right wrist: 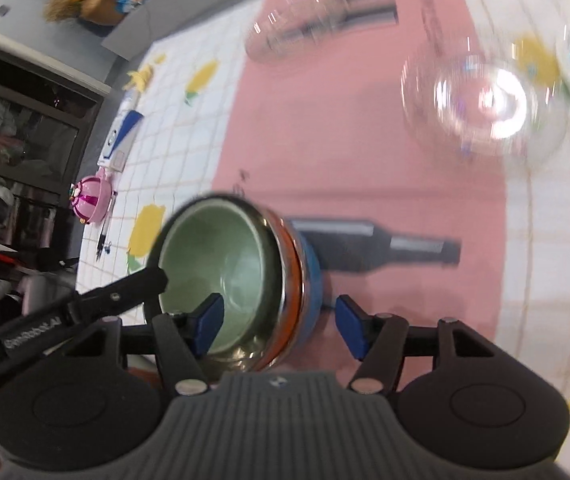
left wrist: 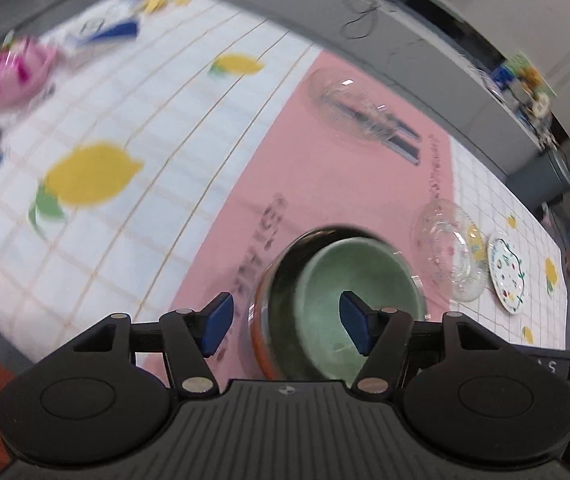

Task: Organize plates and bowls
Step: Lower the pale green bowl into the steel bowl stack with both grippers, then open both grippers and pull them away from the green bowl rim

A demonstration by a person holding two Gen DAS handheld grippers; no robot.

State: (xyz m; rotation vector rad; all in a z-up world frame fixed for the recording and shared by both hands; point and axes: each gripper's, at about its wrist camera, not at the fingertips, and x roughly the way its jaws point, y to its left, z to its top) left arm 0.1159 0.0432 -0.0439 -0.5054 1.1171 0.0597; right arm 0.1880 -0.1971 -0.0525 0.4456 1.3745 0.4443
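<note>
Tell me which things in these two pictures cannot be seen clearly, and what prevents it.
- Bowl stack, right wrist view: the lowest bowls are hidden by the green bowl nested inside, so their number is unclear.
- Mat lettering, left wrist view: smeared by motion blur, unreadable.
- Clear glass bowl, right wrist view: blur and glare hide its pattern.
- Patterned plate, left wrist view: small, partly behind a glass dish.

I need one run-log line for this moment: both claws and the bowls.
left claw: open, astride bowl stack rim | right claw: open, astride same rim | green bowl: nested in bowl stack | glass bowl: apart
</note>
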